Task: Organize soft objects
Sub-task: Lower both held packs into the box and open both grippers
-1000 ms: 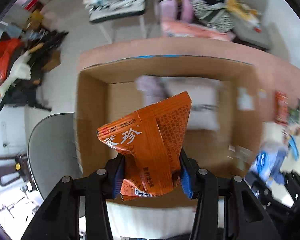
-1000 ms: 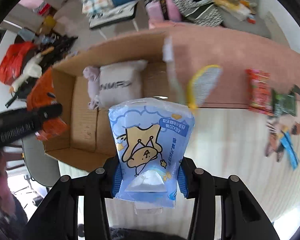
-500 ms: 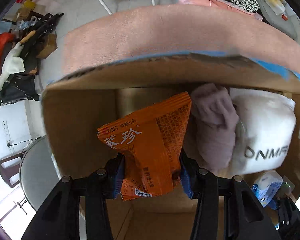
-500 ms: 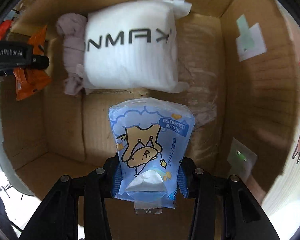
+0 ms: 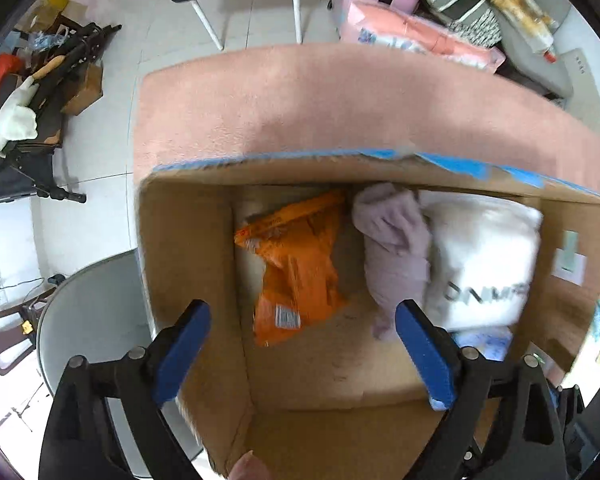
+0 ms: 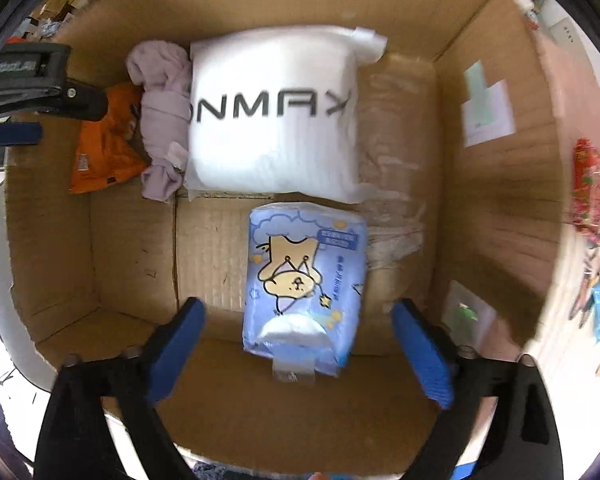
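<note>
Orange packet (image 5: 300, 272), tissue pack (image 6: 306, 280) in box (image 6: 496, 184), grippers (image 5: 302, 328) (image 6: 298, 324) empty

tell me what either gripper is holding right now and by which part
Nothing. The left gripper and right gripper are both open; the orange snack packet and blue tissue pack lie loose in the cardboard box.

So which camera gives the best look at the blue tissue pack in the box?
The right wrist view: the blue tissue pack lies whole on the cardboard box floor between the open right gripper fingers, below the white pillow. The left wrist view shows only a blurred sliver of it at the box's right.
</note>
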{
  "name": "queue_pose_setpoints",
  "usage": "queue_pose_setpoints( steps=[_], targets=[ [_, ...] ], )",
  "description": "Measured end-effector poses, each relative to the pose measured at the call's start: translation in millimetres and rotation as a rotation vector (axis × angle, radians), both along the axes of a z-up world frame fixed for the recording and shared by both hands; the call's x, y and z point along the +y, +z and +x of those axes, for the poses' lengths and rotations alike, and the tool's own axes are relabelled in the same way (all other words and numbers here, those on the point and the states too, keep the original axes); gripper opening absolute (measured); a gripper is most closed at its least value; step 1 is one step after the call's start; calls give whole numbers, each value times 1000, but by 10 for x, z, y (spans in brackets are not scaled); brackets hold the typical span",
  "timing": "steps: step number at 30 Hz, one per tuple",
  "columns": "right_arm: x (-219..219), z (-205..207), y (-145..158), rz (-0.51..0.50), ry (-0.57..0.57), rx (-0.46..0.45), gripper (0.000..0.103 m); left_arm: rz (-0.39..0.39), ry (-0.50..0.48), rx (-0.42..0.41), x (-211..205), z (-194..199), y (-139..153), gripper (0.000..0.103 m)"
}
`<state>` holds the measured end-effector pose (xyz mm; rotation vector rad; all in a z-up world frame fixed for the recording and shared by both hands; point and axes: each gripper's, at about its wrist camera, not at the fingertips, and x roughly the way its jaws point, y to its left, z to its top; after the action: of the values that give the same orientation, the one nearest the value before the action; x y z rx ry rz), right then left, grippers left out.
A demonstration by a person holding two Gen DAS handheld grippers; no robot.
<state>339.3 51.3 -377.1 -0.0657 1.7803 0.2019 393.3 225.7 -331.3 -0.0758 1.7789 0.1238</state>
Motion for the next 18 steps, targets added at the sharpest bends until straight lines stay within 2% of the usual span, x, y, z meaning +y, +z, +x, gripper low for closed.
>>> queue_pose_setpoints(
  steps=[6, 9, 18],
  targets=[
    [-131, -128, 474, -17, -1, -100, 103, 4, 4, -120, -32, -399, 511, 95],
    [-230, -187, 691, -1, -17, -141, 103, 39, -18, -183, -176, -605, 706, 95],
    [-477, -531, 1283, 31, -11, -258, 103, 37, -5, -286, -384, -1237, 1167, 95]
  ],
)
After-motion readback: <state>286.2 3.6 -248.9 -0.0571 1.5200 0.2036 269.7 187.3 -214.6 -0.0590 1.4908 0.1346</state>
